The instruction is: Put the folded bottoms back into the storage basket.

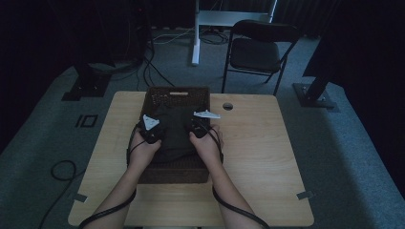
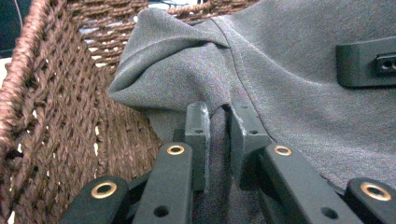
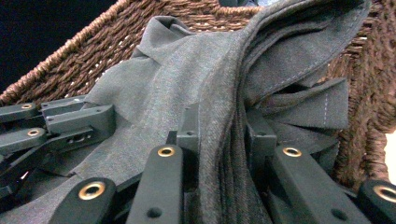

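Observation:
A dark grey folded cloth (image 1: 175,131) lies in a brown wicker basket (image 1: 177,94) on the wooden table. My left gripper (image 1: 152,130) is at the cloth's left side, my right gripper (image 1: 199,125) at its right side. In the left gripper view the left gripper (image 2: 219,122) is shut on a fold of the cloth (image 2: 299,93), with the basket wall (image 2: 56,102) close on the left. In the right gripper view the right gripper (image 3: 219,135) is shut on a thick bunch of cloth layers (image 3: 187,70), and the other gripper's jaws show at the left.
The wooden table (image 1: 258,157) has a round hole (image 1: 228,106) to the right of the basket. A black folding chair (image 1: 258,50) and a white desk leg (image 1: 196,33) stand beyond the table. Cables trail on the grey carpet.

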